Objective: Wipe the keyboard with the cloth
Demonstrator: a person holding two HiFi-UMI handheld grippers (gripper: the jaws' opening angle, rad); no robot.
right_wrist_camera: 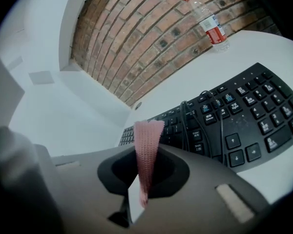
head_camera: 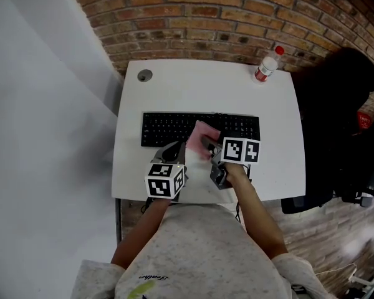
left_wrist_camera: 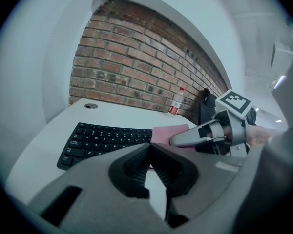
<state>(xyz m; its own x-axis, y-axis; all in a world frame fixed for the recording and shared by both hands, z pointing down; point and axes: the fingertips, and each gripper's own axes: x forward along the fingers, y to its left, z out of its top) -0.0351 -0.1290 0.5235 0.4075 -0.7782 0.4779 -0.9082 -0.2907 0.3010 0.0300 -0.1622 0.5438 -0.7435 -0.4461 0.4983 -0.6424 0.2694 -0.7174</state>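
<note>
Cloth: a pink knitted fabric cloth is pinched by one edge between the jaws of the right gripper. The free part is spread just ahead of the jaws, on the keys.
Handling: the cloth is judged light, soft and limp. It is expected to fold and bunch under a push, and the knit may catch on key edges. No fragility or slipperiness is expected.
Hold: only a thin strip is taken up between the jaws. A deeper bite on a gathered fold is judged firmer for wiping.
Right gripper: closed on the cloth.
Keyboard: a black flat plastic keyboard lies directly ahead of and below the right gripper. Thin black cables are seen across the keys ahead of the jaws.
Left gripper: the left gripper is held just left of the right gripper, by the keyboard's near edge. Its jaws are brought together with nothing between them.
Surroundings: everything is carried on a white rectangular table. A clear plastic bottle with a red cap stands far ahead and to the right of the right gripper.
</note>
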